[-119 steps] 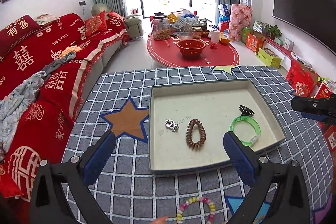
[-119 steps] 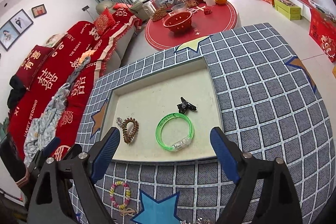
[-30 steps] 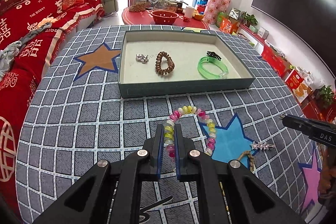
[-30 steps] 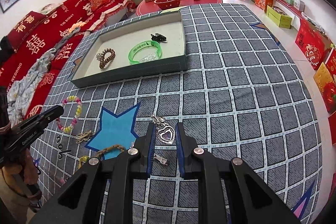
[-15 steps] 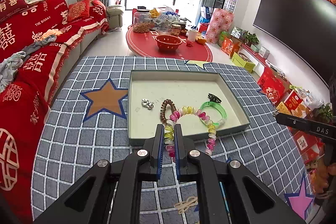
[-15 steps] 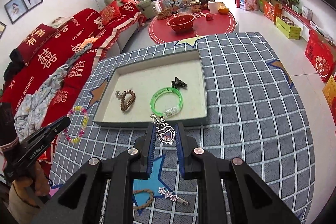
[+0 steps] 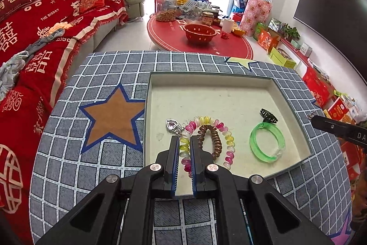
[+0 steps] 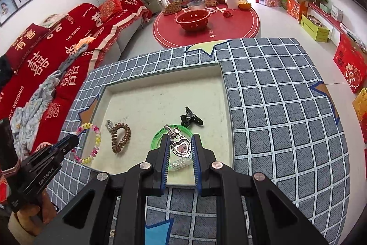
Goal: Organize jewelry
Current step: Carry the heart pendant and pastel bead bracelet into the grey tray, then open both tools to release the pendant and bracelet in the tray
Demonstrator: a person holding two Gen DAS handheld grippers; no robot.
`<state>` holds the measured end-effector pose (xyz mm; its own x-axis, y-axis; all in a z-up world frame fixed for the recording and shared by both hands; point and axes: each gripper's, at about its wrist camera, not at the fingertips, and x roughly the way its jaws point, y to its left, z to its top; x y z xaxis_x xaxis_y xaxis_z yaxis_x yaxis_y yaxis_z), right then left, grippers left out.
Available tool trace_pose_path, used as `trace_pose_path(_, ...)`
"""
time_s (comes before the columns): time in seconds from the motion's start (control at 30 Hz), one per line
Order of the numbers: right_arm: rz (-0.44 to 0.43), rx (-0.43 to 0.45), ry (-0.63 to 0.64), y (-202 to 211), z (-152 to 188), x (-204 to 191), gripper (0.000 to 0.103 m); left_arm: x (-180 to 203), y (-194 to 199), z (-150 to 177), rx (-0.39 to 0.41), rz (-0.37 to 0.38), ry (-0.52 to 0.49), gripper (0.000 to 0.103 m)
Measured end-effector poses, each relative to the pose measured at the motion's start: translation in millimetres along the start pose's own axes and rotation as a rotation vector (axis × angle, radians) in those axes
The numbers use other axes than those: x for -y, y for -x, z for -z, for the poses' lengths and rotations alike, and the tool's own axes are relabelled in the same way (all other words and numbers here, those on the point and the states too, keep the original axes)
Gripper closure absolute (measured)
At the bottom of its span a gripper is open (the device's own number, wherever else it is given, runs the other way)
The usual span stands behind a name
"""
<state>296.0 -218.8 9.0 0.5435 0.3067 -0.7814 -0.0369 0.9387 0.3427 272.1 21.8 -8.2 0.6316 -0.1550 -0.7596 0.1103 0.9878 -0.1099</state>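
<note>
My left gripper [image 7: 184, 141] is shut on a pink, yellow and white bead bracelet [image 7: 226, 137] and holds it above the tray [image 7: 146, 130], over a brown coil hair tie [image 7: 212, 140]. My right gripper [image 8: 180, 141] is shut on a silver heart pendant [image 8: 181, 148] and holds it over the tray's [image 8: 226, 111] near right part, above a green bangle [image 8: 157, 137]. In the tray also lie a silver heart charm [image 7: 172, 125] and a black hair claw [image 7: 268, 116].
The tray sits on a grey checked cloth with stars [image 7: 110, 116]. A red sofa [image 7: 34, 38] is to the left. A red round table with a bowl [image 7: 199, 32] and jars stands beyond. Boxes line the right wall [image 7: 282, 56].
Both grippers have risen from the cloth and moved forward over the tray, each carrying its piece. The bracelet and the pendant now hang above the tray's floor.
</note>
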Motion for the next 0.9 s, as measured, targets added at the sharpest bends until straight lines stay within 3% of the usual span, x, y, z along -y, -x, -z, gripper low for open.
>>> trace_pose_path(0.33,0.056,-0.042,-0.012,-55,1,19,0.083,10,-40,4,-0.024,-0.059,-0.052,0.081)
trace_pose_path(0.9,0.039,-0.057,-0.019,-70,6,27,0.082,26,-49,10,-0.026,-0.134,-0.133,0.081)
